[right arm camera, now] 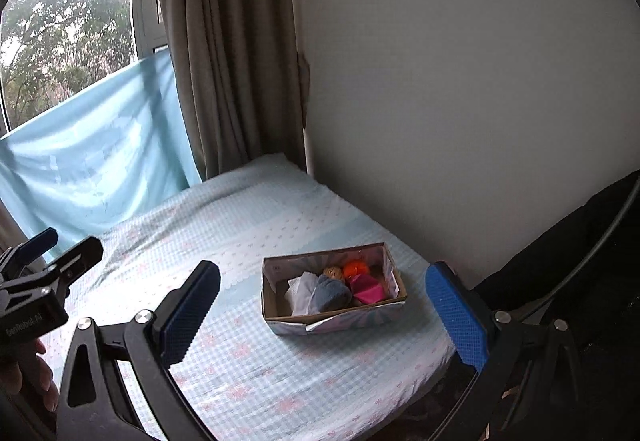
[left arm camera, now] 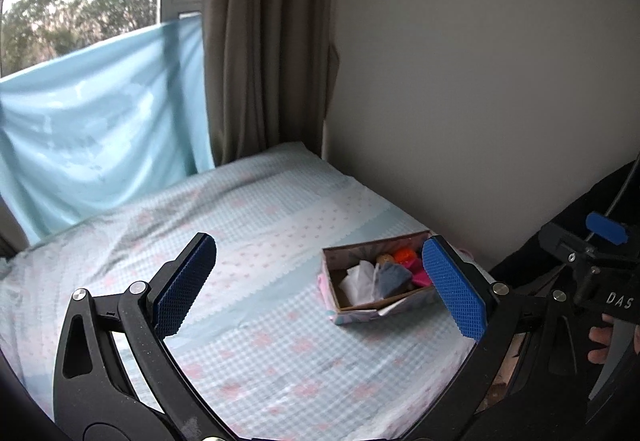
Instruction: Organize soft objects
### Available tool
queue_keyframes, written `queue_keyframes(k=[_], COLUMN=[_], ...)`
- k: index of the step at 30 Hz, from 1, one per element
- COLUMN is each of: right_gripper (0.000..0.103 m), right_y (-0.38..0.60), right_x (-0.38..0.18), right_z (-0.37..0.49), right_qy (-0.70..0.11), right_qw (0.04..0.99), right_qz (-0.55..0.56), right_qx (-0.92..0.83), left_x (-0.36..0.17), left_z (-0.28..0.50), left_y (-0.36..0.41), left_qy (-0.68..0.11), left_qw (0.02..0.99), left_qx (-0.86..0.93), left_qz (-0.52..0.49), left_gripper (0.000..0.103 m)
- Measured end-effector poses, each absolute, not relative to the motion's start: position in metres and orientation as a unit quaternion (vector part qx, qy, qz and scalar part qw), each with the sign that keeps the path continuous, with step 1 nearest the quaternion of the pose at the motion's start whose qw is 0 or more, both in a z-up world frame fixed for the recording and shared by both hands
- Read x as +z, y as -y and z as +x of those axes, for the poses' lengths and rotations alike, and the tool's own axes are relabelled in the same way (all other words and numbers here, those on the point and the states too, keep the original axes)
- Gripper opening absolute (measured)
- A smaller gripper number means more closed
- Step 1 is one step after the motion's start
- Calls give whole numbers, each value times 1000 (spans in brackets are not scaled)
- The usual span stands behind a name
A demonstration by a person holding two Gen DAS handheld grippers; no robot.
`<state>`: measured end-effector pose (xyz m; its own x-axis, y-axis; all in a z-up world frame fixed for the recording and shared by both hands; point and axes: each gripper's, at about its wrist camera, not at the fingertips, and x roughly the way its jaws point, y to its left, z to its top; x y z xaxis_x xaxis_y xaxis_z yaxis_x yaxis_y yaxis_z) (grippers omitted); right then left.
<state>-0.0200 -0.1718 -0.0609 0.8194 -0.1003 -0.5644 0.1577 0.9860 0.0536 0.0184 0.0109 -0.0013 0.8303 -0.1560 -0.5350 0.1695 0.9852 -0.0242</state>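
A small open cardboard box [right arm camera: 336, 323] sits on the bed near the wall. Inside lie a white cloth [right arm camera: 302, 291], a grey-blue soft bundle [right arm camera: 332, 295], an orange ball [right arm camera: 354, 268], a pink piece [right arm camera: 366, 291] and a tan ball [right arm camera: 333, 272]. My right gripper [right arm camera: 324, 315] hovers in front of the box, open and empty. My left gripper [left arm camera: 320, 287] is also open with nothing between its blue pads [left arm camera: 188, 285]. In the left wrist view the box [left arm camera: 376, 311] shows just left of the right pad, which hides its far right end.
The bed [right arm camera: 240, 361] has a pale blue checked sheet with pink marks. A plain wall [right arm camera: 460, 101] runs along its right side. A brown curtain [right arm camera: 224, 61] and a light blue cloth [right arm camera: 92, 169] hang below the window behind. A dark sleeve [right arm camera: 580, 261] fills the right edge.
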Motion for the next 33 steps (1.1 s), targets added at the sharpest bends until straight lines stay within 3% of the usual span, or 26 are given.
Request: queue_keyframes(k=[33], right_gripper=[102], right_y=[184], right_x=[-55], right_z=[-34], right_qy=[-254], right_qw=[964], right_qz=[38], right_qx=[-73], left_x=[-2], left_z=[-4], left_y=[21], left_qy=[-251], left_qw=[966], left_qx=[-66], left_qz=[19], left_gripper=[103])
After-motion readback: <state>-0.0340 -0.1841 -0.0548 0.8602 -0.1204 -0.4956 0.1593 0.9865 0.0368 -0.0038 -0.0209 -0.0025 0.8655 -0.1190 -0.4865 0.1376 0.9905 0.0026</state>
